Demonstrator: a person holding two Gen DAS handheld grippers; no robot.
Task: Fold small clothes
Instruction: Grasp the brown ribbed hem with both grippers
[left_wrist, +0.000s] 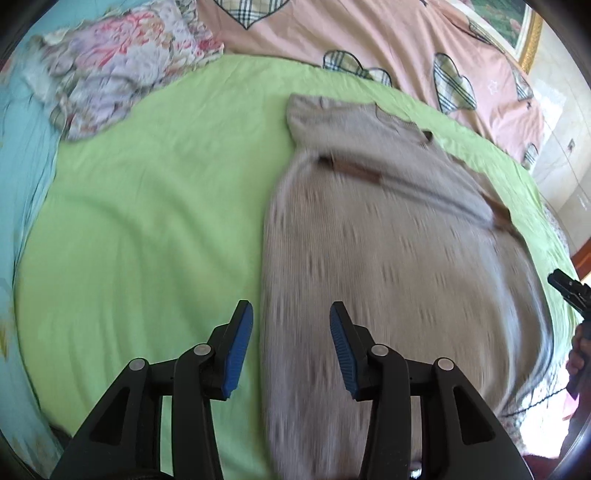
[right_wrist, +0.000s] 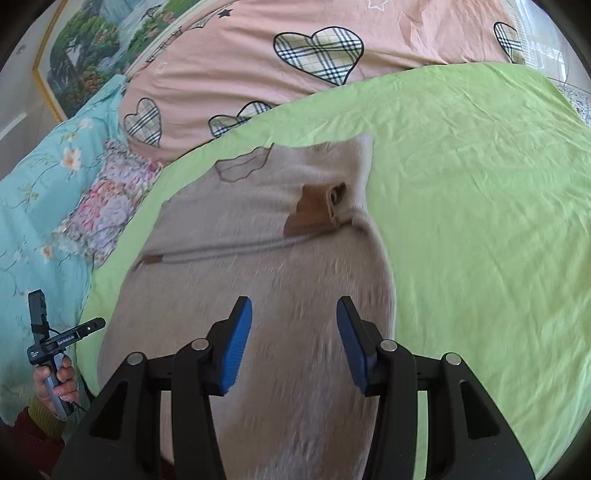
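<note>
Both of my tools are released, jaws parted with nothing between them: left tool (left_wrist: 291, 347) over the near left edge of the beige knit sweater (left_wrist: 388, 240), right tool (right_wrist: 293, 341) above its lower body. It lies flat on the green sheet (left_wrist: 147, 221) of the bed. I judge it soft, light and floppy; best pinched at hem corners or side edges.
</note>
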